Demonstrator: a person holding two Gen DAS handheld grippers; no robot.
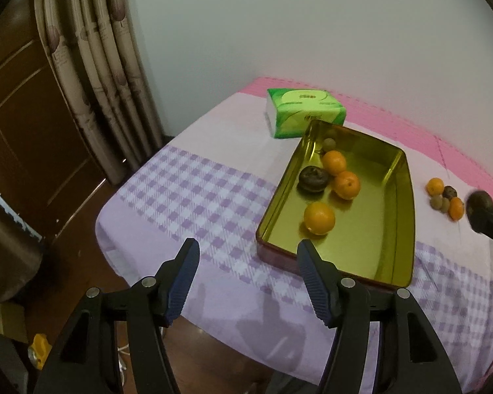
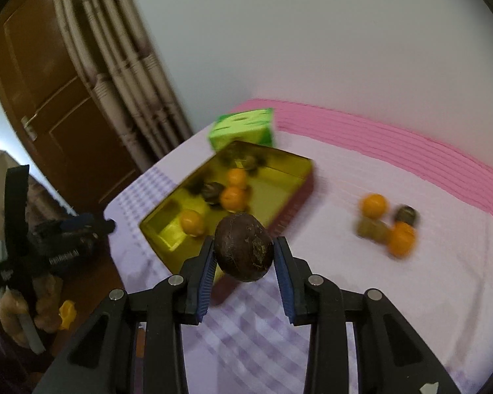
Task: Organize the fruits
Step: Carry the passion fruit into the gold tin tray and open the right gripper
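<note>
Both grippers off tray [image 1: 407,197] rim — left [image 1: 248,252] apart, right [image 2: 243,254] clamping dark fruit [image 2: 243,251].

**Surfaces and Finishes**

The gold tin tray [image 1: 396,203] is glossy, mirror-like metal. A matt checked cloth [image 1: 187,197] covers the tabletop. The dark fruit [image 2: 244,252] looks rough and dull. Blue claw pads [image 2: 204,279] are ribbed; the tissue pack [image 1: 304,111] is shiny plastic.
</note>
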